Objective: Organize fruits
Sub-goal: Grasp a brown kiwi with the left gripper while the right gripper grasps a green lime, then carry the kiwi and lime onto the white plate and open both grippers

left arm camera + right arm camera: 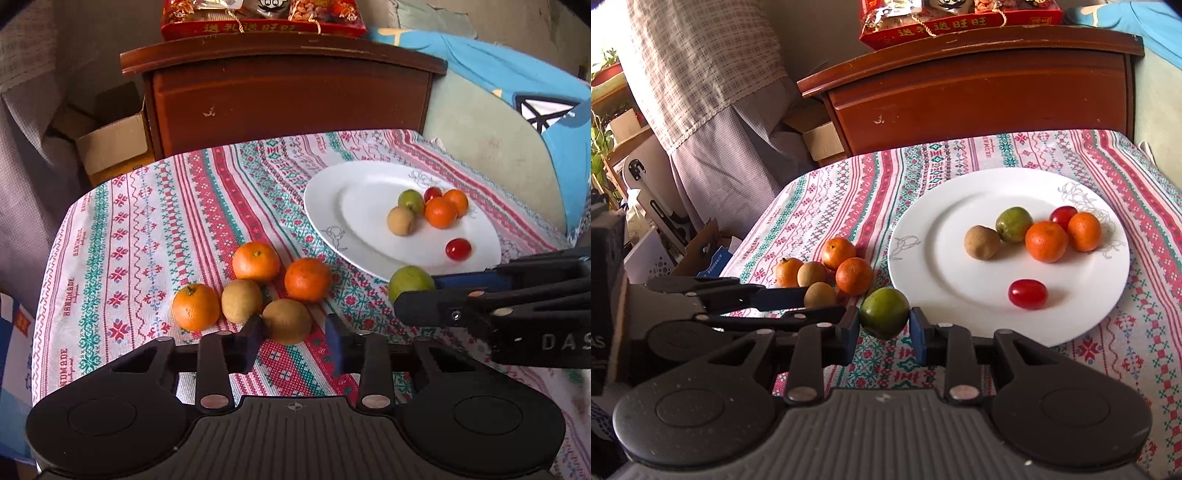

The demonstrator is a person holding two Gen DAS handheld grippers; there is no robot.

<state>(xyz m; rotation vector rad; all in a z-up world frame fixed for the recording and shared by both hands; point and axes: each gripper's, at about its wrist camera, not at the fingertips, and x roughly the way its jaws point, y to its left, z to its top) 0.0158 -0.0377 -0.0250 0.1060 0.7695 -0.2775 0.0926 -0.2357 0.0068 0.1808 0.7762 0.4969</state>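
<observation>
My right gripper point(884, 326) is shut on a green fruit point(884, 317) and holds it just above the cloth at the near rim of the white plate point(923, 258); it shows from the side in the left wrist view point(410, 282). The plate holds a brown fruit point(981, 242), a green fruit point(1014, 224), two oranges point(1046, 242) and two red tomatoes point(1027, 294). My left gripper point(293, 338) is open around a brown fruit point(287, 321). Beside it on the cloth lie three oranges point(195, 307) and another brown fruit point(242, 301).
The table has a striped patterned cloth point(147, 240). A wooden cabinet point(288, 99) with a red gift box point(258, 18) stands behind the table. A cardboard box point(114, 140) sits at the left, a blue-covered bed point(517, 92) at the right.
</observation>
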